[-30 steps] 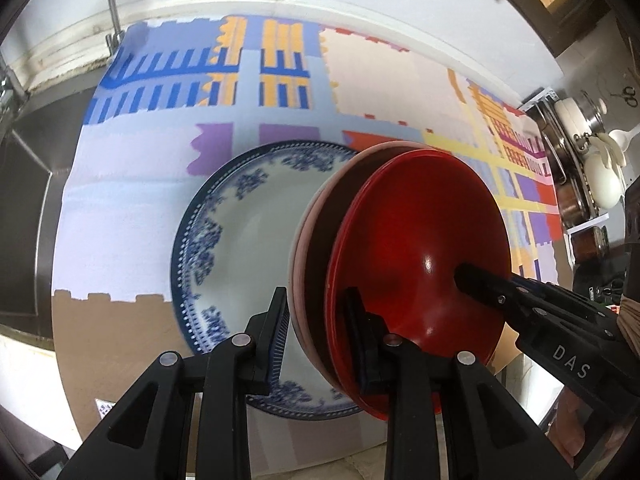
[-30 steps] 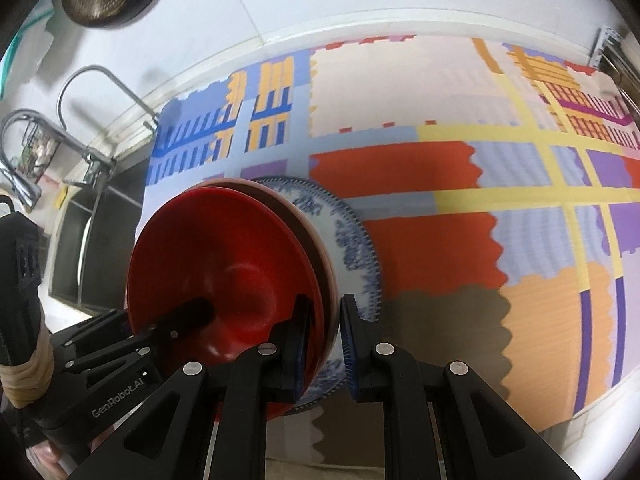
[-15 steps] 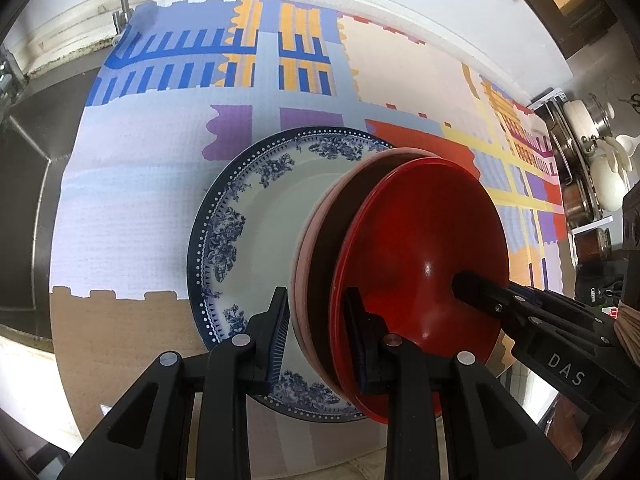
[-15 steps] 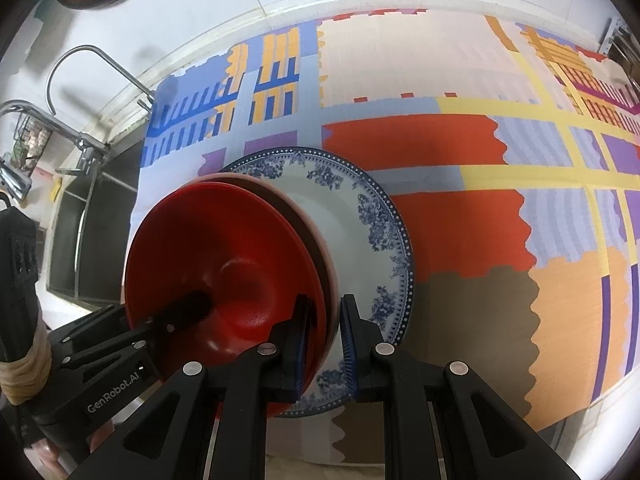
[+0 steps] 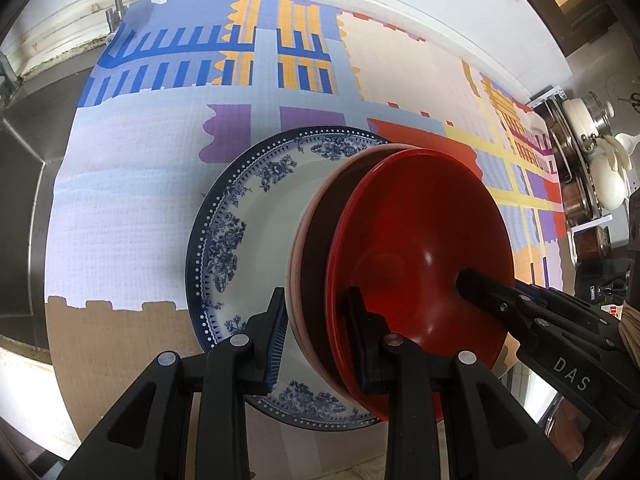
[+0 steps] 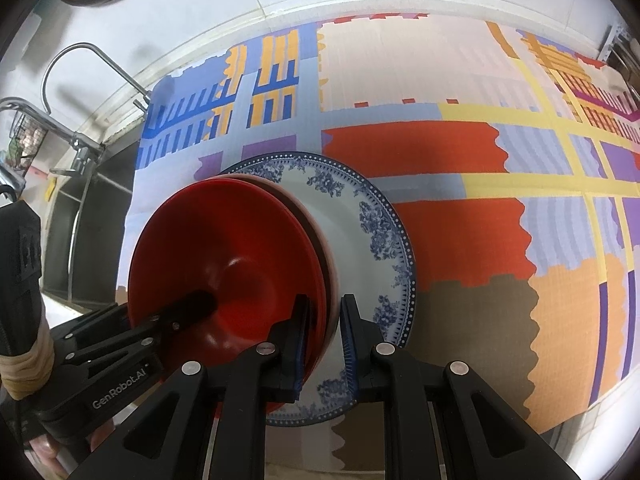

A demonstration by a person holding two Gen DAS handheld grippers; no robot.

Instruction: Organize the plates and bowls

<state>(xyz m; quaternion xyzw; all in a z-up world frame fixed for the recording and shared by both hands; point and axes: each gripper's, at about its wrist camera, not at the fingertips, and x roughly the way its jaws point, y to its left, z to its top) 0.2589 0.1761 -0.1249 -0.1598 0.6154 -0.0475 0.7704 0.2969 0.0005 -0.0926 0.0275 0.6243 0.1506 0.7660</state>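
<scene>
A red bowl (image 5: 420,248) nests in a pink bowl (image 5: 308,224). My left gripper (image 5: 316,336) is shut on the near rim of both bowls. My right gripper (image 6: 324,340) is shut on the opposite rim of the same stack, the red bowl (image 6: 224,256) with the pink bowl (image 6: 329,264) under it. Both hold the stack tilted just above a blue-and-white floral plate (image 5: 236,240), which lies flat on the patterned mat (image 5: 140,184); the plate also shows in the right wrist view (image 6: 368,236). Whether the stack touches the plate I cannot tell.
A steel sink (image 5: 20,184) lies left of the mat, with a faucet (image 6: 76,80) behind it. A rack with pots and white crockery (image 5: 600,168) stands at the far right. The counter's front edge runs just below the plate.
Both grippers have carried the bowl stack closer over the plate and lower. More of the plate shows beside the stack. The grips are unchanged.
</scene>
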